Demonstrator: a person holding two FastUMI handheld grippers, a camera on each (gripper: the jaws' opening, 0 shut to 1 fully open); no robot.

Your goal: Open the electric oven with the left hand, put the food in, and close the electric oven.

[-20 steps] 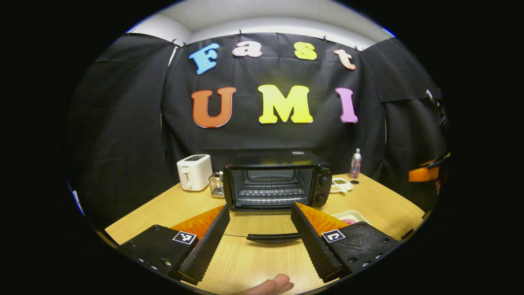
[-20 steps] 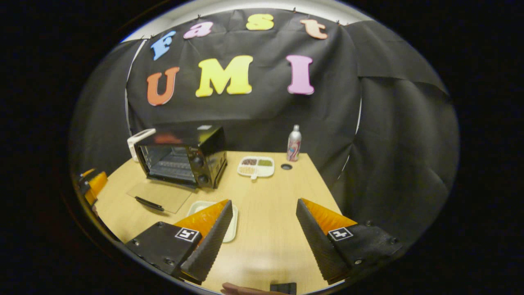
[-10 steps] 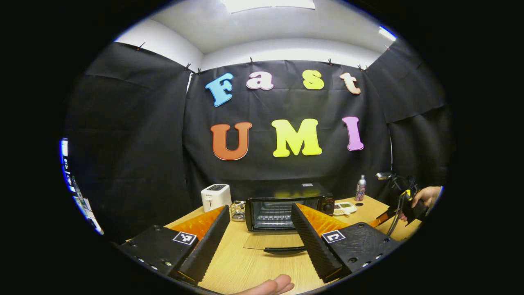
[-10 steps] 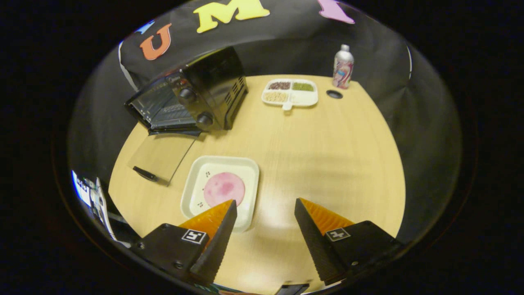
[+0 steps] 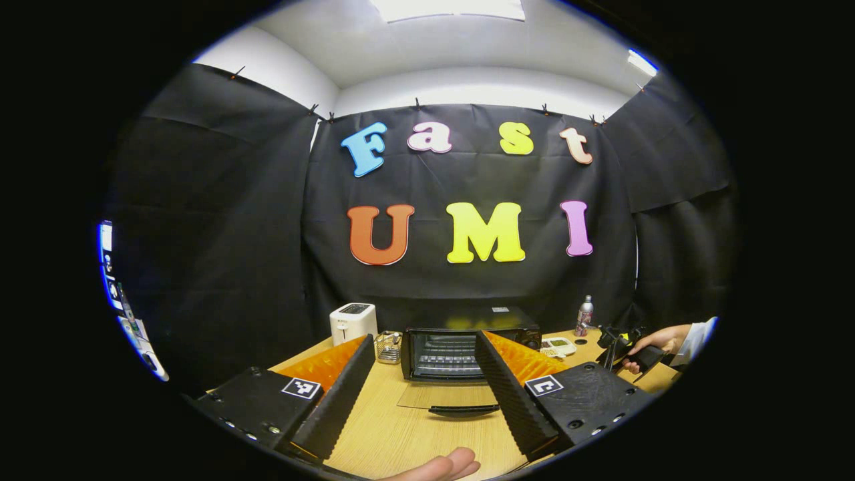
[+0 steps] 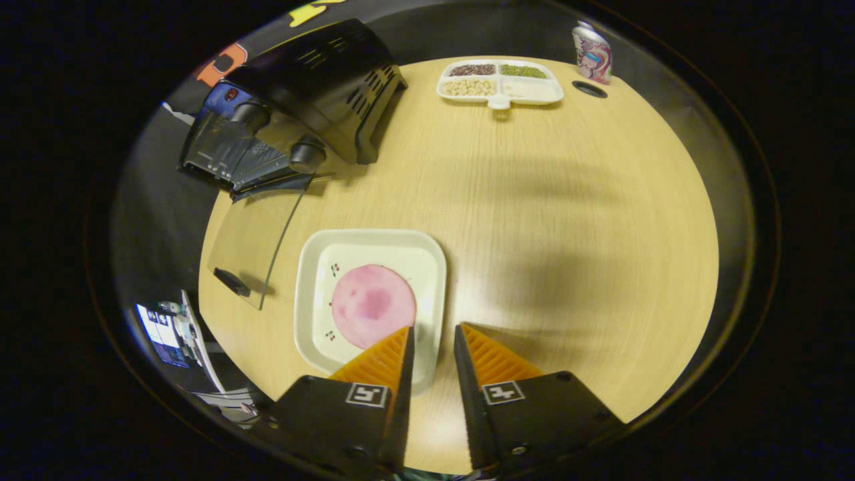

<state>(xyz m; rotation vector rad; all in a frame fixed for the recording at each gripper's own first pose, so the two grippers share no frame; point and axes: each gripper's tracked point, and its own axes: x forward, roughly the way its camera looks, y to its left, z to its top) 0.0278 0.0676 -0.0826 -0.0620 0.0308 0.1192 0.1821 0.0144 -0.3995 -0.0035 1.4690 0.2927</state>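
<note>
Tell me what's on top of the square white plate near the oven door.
On the white plate lies one round pink slice of food, flat near the middle. The right hand-held gripper hangs over the near rim, covering that edge, so anything under its fingers cannot be seen.

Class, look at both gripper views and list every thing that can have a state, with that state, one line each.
Oven: door open, lying flat on the table.
Plate: on the table, a pink slice of food on it.
Divided tray: filled in three sections.
Bottle: upright.
Left gripper: open, empty.
Right gripper: narrowly open at the plate's near rim; grip cannot be told.
</note>
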